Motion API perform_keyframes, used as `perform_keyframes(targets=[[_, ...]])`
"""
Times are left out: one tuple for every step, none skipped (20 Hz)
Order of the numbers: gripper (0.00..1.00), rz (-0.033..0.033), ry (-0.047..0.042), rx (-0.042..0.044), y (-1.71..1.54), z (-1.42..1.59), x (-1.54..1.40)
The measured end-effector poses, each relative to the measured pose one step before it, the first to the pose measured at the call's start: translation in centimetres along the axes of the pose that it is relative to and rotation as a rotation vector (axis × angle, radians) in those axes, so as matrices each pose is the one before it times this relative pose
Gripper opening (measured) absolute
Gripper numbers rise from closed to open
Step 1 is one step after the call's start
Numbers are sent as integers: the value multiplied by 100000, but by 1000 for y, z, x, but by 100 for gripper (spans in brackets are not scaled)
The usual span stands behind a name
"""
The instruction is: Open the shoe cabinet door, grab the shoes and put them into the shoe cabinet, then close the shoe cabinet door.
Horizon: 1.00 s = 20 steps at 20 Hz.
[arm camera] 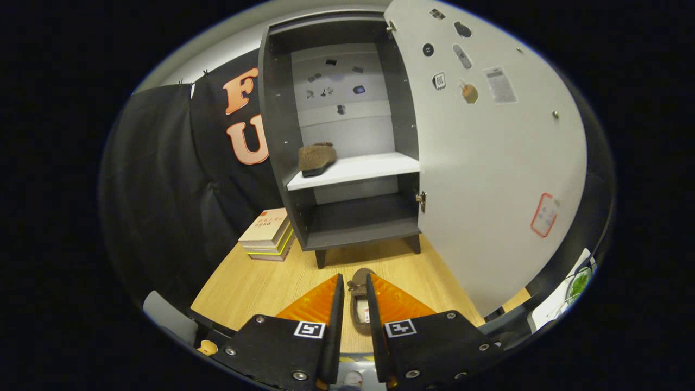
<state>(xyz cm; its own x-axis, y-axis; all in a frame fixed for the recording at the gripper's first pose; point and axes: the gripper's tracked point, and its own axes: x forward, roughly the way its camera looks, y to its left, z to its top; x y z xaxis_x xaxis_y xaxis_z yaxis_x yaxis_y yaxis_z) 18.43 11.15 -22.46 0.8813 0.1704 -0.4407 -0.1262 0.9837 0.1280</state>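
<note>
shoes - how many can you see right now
2: one shoe lies on the cabinet's white shelf; the other shoe is on the wooden floor between the tool's fingers. No others visible.

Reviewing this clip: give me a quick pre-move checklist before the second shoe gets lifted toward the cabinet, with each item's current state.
1. Cabinet door swung open: ok.
2. First shoe resting on the white shelf: ok.
3. Room left on the shelf beside that shoe: ok.
4. Second shoe lies on the table between the fingers of the gripper: ok.
5. Both fingers pressing on the shoe: cannot tell.
6. Stack of books sits apart from the cabinet opening: ok.
</note>
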Motion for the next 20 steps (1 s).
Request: perform_keyframes(targets=[[26, 744, 2697, -66, 229, -990, 1098], [27, 740, 2530, 13, 389, -837, 1399], [27, 1198, 2290, 47, 241, -762, 1183], [27, 773, 2188, 106, 204, -769, 925], [27, 609, 2148, 35, -62, -828, 995], [27, 573, 2482, 101, 172, -920, 1412], [28, 268, 2381, 82, -81, -930, 1176], [28, 135, 2184, 137, 26, -773, 1295], [29, 735, 2514, 528, -53, -845, 1176], [30, 28, 2172, 338, -130, -839, 1184], [30, -42, 1713, 220, -336, -591, 993], [31, 184, 1897, 361, -190, -518, 1230], [31, 240, 1310, 659, -281, -555, 1177], [31, 74, 1962, 825, -272, -554, 1182], [31, 164, 2061, 755, -355, -664, 1163], [31, -325, 1220, 799, -230, -440, 977], [31, -359, 1369, 688, -347, -354, 835], [31, -1164, 562, 646, -279, -137, 813], [31, 367, 1432, -980, -51, -136, 636], [31, -734, 1018, -1140, -91, -272, 718]])
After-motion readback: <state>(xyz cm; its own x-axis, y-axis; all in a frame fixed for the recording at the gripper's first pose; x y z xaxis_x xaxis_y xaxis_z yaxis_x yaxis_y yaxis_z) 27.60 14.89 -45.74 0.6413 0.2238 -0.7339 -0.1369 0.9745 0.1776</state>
